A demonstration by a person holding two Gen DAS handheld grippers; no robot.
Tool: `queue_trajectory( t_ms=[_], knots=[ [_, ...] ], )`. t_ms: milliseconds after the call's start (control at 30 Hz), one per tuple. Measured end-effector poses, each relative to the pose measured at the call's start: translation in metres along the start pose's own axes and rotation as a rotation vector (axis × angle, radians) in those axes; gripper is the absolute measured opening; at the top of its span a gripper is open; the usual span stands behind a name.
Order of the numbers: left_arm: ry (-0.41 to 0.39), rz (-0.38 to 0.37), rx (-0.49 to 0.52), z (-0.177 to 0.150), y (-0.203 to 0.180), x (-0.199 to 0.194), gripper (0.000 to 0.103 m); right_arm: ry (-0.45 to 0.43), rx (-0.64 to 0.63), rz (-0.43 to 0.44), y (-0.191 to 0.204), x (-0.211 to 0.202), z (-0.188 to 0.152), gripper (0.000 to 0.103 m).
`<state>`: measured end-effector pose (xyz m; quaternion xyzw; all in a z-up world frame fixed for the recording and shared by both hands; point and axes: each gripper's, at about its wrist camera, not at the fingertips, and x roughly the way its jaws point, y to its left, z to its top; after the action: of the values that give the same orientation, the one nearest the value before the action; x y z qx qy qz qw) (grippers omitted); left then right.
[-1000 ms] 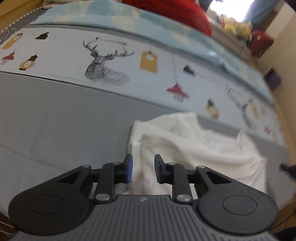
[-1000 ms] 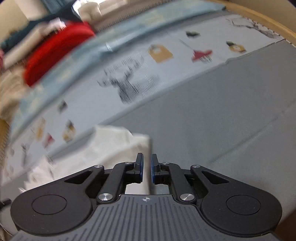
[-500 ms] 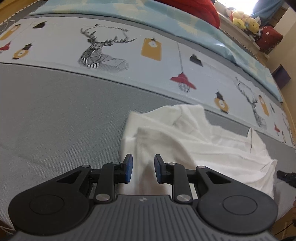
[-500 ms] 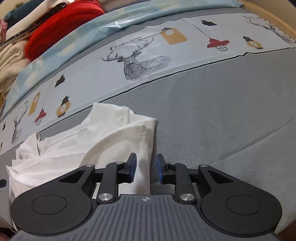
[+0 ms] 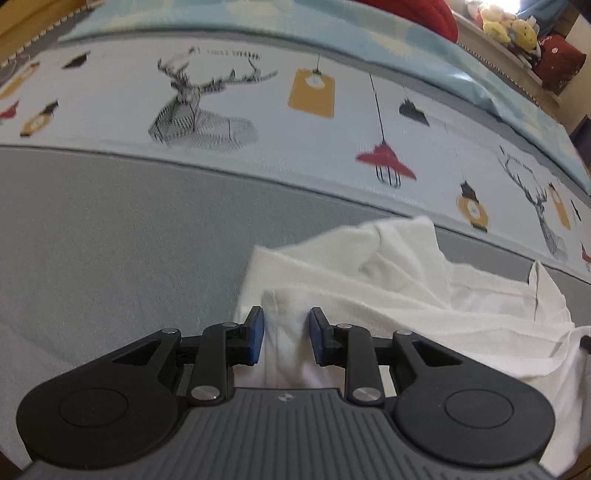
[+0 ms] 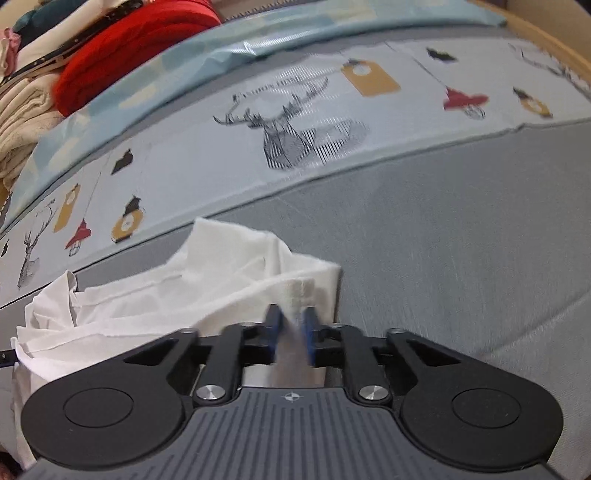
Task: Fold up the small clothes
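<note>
A crumpled white garment [image 5: 406,295] lies on the grey bed sheet [image 5: 110,240]. In the left wrist view, my left gripper [image 5: 286,332] is down at the garment's left edge. Its jaws stand apart with a fold of white cloth between the blue pads [image 5: 256,332]. In the right wrist view, the same garment [image 6: 184,295] lies left of centre. My right gripper [image 6: 291,332] is at its right corner, by a stitched hem. Its jaws are closing, blurred by the motion, with white cloth pinched between them.
A pale cover printed with deer and lanterns [image 5: 295,122] runs behind the grey sheet [image 6: 461,240], then a light-blue blanket [image 5: 406,48]. A red cushion [image 6: 129,55] and cream cloths [image 6: 22,122] are piled at the back. Plush toys [image 5: 509,26] sit on a far ledge.
Both grippers came down onto the garment. The right one opened over the corner and has closed on it. The left one's gap is unchanged, and cloth now lies between its pads.
</note>
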<state>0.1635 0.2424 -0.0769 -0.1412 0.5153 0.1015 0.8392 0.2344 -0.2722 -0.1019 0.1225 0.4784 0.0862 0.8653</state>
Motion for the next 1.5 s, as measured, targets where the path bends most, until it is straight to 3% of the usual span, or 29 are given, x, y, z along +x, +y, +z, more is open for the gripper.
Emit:
queue_trajectory(
  t_ms=[233,267,333,567,767,1000,1133,1267,1367,1500],
  knots=[
    [0.053,0.006,0.047,0.002,-0.004,0.012,0.028,-0.005,0.027,-0.037,0.002,0.004,0.003,0.005],
    [0.048,0.002,0.051,0.003,-0.005,0.011,0.016,-0.007,0.03,-0.044,0.002,0.004,0.004,0.005],
    [0.038,-0.025,0.039,0.005,-0.003,0.007,0.007,-0.008,0.046,-0.058,0.003,0.003,0.005,0.005],
    [-0.101,-0.05,0.099,0.014,-0.014,-0.029,0.006,-0.051,0.104,-0.072,0.006,-0.016,0.009,0.004],
    [-0.215,-0.073,0.044,0.034,-0.009,-0.045,0.006,-0.165,0.059,-0.096,0.019,-0.038,0.02,0.004],
    [-0.292,-0.031,0.037,0.05,-0.012,-0.039,0.006,-0.298,0.051,-0.118,0.027,-0.029,0.043,0.004],
    [-0.242,-0.036,0.031,0.054,-0.01,-0.027,0.008,-0.303,0.063,-0.128,0.032,-0.012,0.047,0.005],
    [-0.189,-0.038,0.044,0.049,-0.007,-0.026,0.01,-0.229,0.048,-0.17,0.039,0.005,0.045,0.01],
    [-0.153,-0.071,0.051,0.04,0.001,-0.031,0.015,-0.157,0.056,-0.131,0.035,0.006,0.039,0.011],
    [-0.046,-0.137,0.017,0.017,0.017,-0.034,0.022,-0.065,0.057,-0.091,0.024,-0.005,0.021,0.011]
  ],
)
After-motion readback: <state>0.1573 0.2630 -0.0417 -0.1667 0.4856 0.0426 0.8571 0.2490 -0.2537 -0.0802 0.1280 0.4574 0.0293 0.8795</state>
